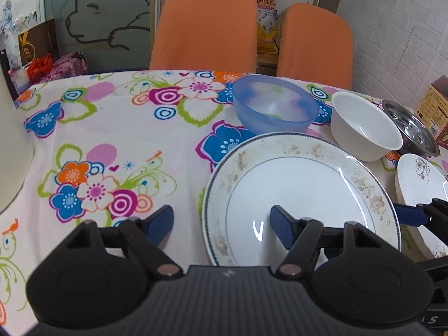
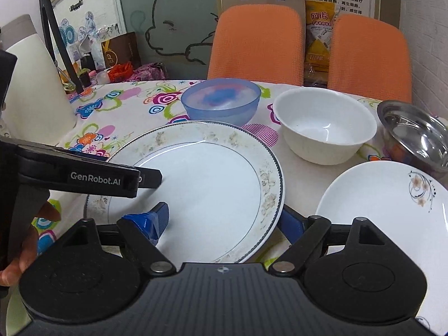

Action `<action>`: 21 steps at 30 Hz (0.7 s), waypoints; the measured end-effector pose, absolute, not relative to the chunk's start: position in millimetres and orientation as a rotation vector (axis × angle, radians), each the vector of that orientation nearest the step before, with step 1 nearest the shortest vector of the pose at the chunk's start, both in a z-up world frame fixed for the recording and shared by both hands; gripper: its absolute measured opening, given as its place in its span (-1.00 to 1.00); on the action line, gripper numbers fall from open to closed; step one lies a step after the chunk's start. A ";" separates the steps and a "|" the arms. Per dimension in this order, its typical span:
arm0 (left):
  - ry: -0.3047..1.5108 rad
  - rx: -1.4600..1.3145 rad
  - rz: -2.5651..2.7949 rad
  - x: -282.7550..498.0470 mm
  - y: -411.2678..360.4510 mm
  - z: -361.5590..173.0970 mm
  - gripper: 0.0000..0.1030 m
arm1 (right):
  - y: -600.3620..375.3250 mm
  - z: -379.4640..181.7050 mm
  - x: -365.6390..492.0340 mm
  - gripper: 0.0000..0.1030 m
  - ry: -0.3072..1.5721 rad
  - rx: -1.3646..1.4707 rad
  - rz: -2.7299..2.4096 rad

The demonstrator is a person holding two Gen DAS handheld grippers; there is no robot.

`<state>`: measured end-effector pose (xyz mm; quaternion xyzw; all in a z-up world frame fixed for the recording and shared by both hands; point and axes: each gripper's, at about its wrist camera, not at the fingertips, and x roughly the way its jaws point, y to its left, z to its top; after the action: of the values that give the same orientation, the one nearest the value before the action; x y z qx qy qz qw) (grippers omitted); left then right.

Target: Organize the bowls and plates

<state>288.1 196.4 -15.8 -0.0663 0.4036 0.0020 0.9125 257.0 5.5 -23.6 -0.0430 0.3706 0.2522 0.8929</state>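
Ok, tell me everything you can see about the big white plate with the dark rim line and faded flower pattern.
The large round white plate with a dark blue rim line looks ceramic and glossy, with a worn brownish floral band and a thin inner ring. It appears empty and lies on the flowered tablecloth, in front of the translucent blue plastic bowl. The open right gripper straddles its right edge, one finger above, one below; the open left gripper straddles its left edge.

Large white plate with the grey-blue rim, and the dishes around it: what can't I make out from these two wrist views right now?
- Large white plate with the grey-blue rim: near edge hidden by the gripper bodies in both views.
- Right gripper: its right finger sits under the rim, contact unclear.
- Small white plate with a flower motif: cut off by the left view's edge.
- Shiny steel bowl: cropped at the right view's edge.
- Translucent blue plastic bowl: contents unclear through its haze.
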 end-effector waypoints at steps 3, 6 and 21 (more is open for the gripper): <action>0.827 -0.131 -0.002 289.1 194.7 -16.3 0.33 | 7.8 -25.5 258.1 0.39 0.761 -0.130 0.525; 0.820 -0.130 -0.001 289.6 194.0 -16.9 0.33 | 10.9 -27.8 255.1 0.41 0.742 -0.180 0.520; 0.802 -0.095 -0.039 282.3 185.1 -15.3 0.12 | 11.3 -32.2 247.2 0.54 0.654 -0.185 0.511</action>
<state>282.3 185.1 -15.3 -0.0464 0.3903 -0.0189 0.9193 247.2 11.3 -32.2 -0.0896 0.3173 0.2479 0.9109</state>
